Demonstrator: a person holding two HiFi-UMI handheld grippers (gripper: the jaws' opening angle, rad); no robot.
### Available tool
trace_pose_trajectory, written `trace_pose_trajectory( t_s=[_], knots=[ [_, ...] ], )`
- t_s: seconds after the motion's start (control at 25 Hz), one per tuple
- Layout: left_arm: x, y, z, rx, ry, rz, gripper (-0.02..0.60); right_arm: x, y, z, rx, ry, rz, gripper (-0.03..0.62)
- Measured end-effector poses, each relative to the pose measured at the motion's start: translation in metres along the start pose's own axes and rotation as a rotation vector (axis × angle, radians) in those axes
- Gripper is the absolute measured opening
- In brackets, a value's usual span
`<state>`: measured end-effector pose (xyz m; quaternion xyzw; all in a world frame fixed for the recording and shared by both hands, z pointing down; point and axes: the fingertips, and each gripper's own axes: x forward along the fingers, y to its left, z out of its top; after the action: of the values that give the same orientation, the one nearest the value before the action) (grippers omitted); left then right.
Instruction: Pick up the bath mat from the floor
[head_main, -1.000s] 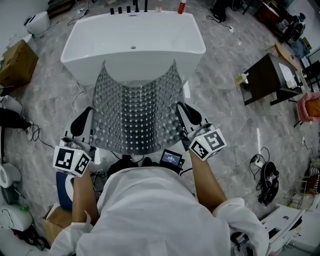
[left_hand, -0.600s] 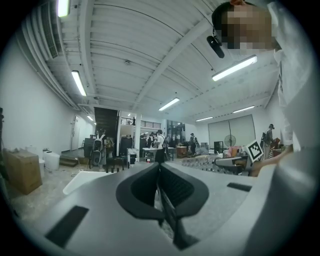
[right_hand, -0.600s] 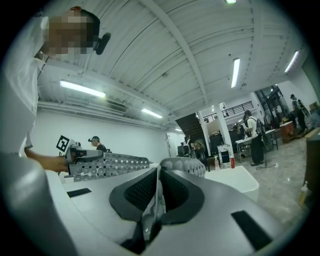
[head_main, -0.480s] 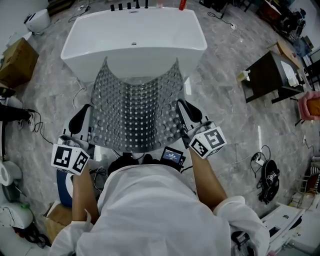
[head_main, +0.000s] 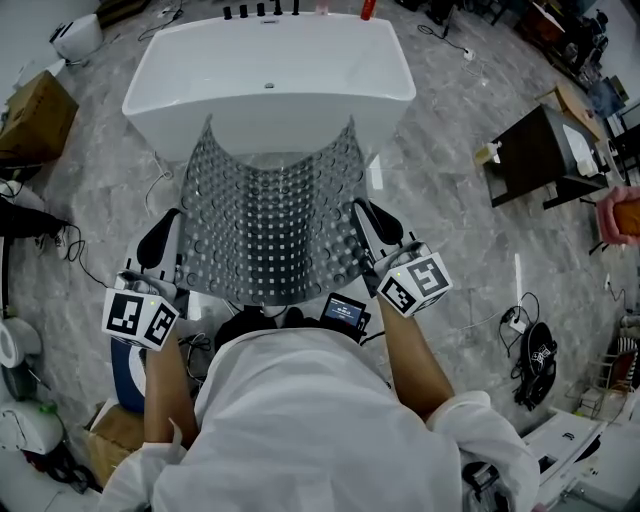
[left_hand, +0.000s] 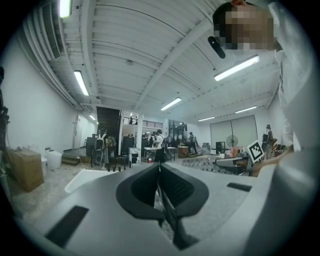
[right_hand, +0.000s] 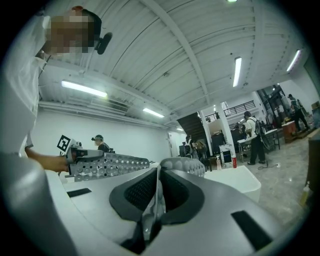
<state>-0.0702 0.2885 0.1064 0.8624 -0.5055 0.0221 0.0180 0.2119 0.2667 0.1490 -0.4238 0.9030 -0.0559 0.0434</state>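
The bath mat (head_main: 270, 220) is a see-through sheet covered in suction cups. It hangs curved in the air in front of the white bathtub (head_main: 270, 80), off the floor. My left gripper (head_main: 183, 268) is shut on the mat's left edge, and my right gripper (head_main: 362, 255) is shut on its right edge. In the left gripper view the jaws (left_hand: 159, 172) pinch a thin strip of mat, and the studded mat (left_hand: 200, 161) stretches off to the right. In the right gripper view the jaws (right_hand: 158, 175) clamp the mat (right_hand: 107, 165), which runs left toward the other gripper.
A dark side table (head_main: 530, 160) stands on the right. A cardboard box (head_main: 35, 120) sits at the far left. Cables and a power strip (head_main: 515, 325) lie on the marble floor. Bottles (head_main: 368, 8) line the tub's far rim. Other people stand in the hall beyond.
The mat and both grippers stay almost where they were. Only the head view has shifted slightly.
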Motion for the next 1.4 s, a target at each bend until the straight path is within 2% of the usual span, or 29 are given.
trace_pose_trajectory(
  t_s=[0.76, 1.4],
  knots=[
    [0.0034, -0.0022, 0.0021, -0.017, 0.008, -0.010, 0.014, 0.0031, 0.0018, 0.0008, -0.012, 0.005, 0.022, 0.041],
    [-0.0051, 0.0043, -0.0053, -0.035, 0.010, -0.001, 0.012, 0.0009, 0.0012, -0.0038, 0.021, 0.001, 0.012, 0.041]
  ],
)
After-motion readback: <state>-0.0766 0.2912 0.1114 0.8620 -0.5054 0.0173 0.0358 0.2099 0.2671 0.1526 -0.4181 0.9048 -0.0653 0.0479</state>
